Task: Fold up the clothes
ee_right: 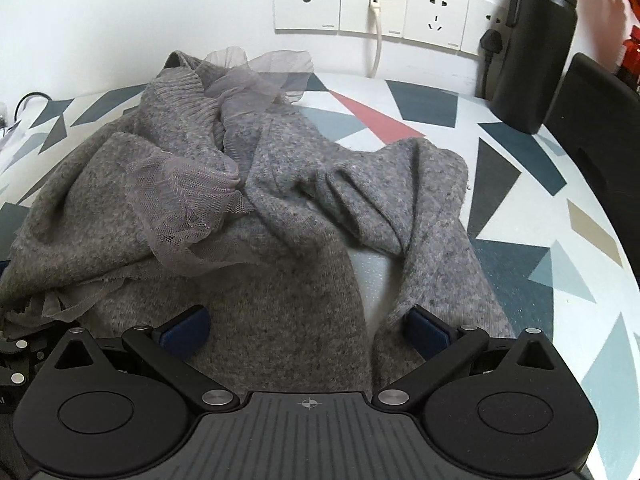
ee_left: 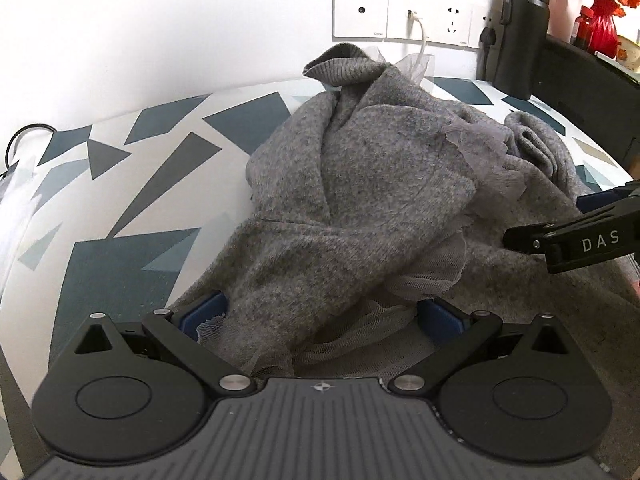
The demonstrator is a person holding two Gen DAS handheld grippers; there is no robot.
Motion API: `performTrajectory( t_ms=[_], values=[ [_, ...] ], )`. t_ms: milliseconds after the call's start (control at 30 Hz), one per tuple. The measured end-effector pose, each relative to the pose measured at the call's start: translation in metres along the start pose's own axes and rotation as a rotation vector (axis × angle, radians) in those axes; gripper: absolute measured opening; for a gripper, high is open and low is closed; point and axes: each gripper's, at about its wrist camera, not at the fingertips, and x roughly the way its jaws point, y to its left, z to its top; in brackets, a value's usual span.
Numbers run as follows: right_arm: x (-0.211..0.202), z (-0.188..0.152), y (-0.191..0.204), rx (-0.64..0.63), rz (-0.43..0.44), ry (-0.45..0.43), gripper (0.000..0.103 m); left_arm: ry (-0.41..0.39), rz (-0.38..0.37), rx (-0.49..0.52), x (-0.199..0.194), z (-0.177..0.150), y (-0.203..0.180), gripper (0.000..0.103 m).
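Observation:
A grey knitted garment with sheer grey mesh trim (ee_left: 372,184) lies crumpled in a heap on the patterned table (ee_left: 132,184); it also fills the right wrist view (ee_right: 280,208). My left gripper (ee_left: 324,316) is open, its blue pads set wide apart with the garment's near edge and mesh lying between them. My right gripper (ee_right: 308,328) is open too, its pads either side of the garment's near fold. The right gripper's black finger (ee_left: 568,240) shows at the right edge of the left wrist view, over the cloth.
A black water bottle (ee_right: 536,44) stands at the back right by a dark chair back (ee_right: 596,120). Wall sockets with a white cable (ee_right: 376,36) are behind the table. A red vase of orange flowers (ee_left: 600,12) stands far right. A cable loop (ee_left: 24,140) lies at the left.

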Motion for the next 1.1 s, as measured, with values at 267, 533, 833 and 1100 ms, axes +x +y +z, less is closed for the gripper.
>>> performTrajectory(
  t_ms=[267,533,833,1100],
  values=[
    [0.001,-0.002,0.002,0.018,-0.017,-0.013,0.102,0.006,-0.022,0.021,0.002,0.002,0.002,0.103],
    [0.002,-0.004,0.001,0.010,-0.010,-0.030,0.102,0.024,-0.036,0.033,0.003,0.005,0.002,0.103],
    [0.002,-0.003,0.001,0.022,-0.017,-0.025,0.102,0.078,-0.066,0.062,0.003,0.014,0.007,0.103],
    [-0.001,0.006,-0.004,0.040,0.007,0.025,0.102,-0.081,-0.160,0.097,-0.023,0.059,0.029,0.092]
  ],
)
